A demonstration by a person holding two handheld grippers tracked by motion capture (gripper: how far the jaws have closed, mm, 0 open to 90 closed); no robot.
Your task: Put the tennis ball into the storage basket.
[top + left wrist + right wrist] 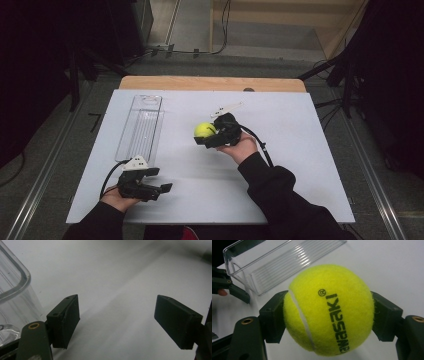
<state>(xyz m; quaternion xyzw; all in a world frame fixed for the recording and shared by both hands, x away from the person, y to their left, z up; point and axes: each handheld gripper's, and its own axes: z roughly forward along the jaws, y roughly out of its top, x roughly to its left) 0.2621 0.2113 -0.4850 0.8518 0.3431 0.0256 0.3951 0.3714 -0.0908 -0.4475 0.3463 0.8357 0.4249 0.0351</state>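
Yellow ball (329,310) w/ white seam, black lettering; clear ribbed tray (141,127); black grippers.

A white counter (280,165) is filling the middle of the high view, its pale sheet lying over a wooden top (210,83) whose far edge is showing as a light brown strip. A clear plastic tray (141,127) is lying directly on the sheet in the left half, long and narrow, running from the far edge toward the person. Its floor is ribbed and its rounded rim is catching the light. In the left gripper view a corner of the tray (12,290) is standing just beside the bare white surface. A small dark mark (248,90) is sitting at the far edge.
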